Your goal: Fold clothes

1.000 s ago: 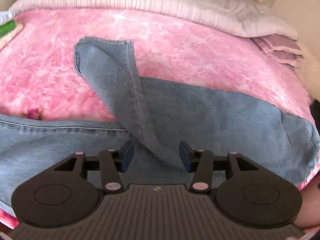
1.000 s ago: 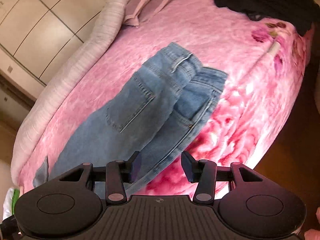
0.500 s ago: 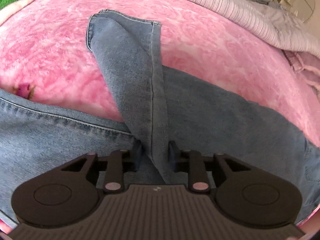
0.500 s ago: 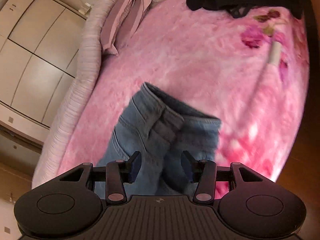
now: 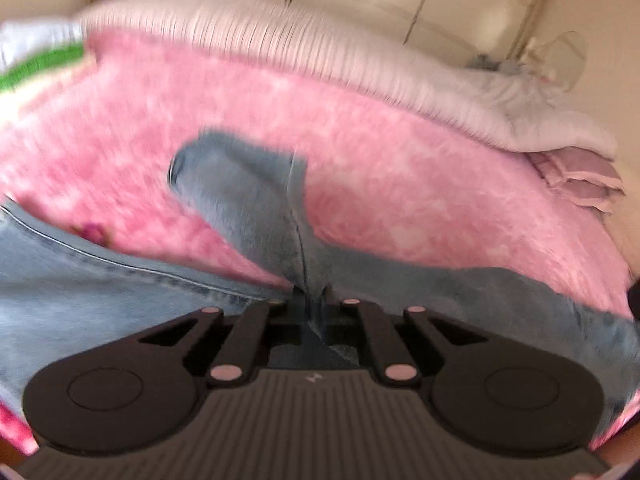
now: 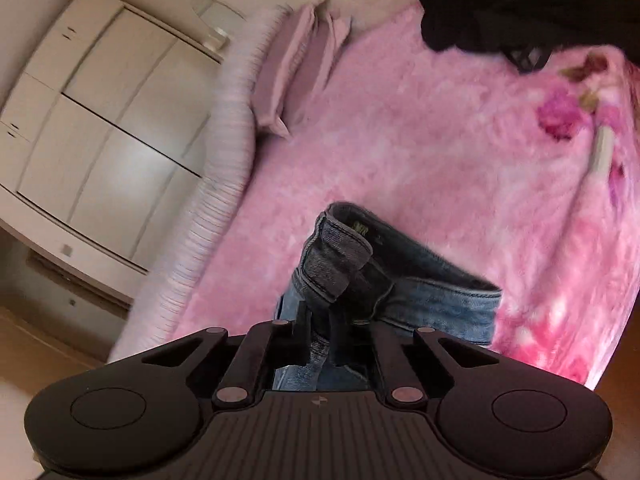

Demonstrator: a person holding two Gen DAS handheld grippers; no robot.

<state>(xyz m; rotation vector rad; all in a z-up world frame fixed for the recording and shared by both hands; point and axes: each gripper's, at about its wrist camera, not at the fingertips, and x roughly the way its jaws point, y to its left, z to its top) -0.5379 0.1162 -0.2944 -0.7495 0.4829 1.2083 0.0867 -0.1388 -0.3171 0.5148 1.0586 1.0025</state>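
The left gripper (image 5: 310, 300) has its jaws closed narrow on a fold of the jeans (image 5: 256, 208) — the pinched leg runs away from the fingers, its hem lying on the pink fleece blanket (image 5: 420, 184). The right gripper (image 6: 319, 334) clamps the waistband (image 6: 336, 256) of the same jeans, jaws almost together. The denim lies on the blanket; a black garment (image 6: 520, 12) is well apart, and two pillows (image 6: 296, 68) rest beside the striped quilt (image 6: 224, 168).

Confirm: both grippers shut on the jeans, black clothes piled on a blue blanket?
Blanket colour is wrong: the right wrist view shows the black clothes on a pink blanket. The left gripper and right gripper are both shut on the jeans.
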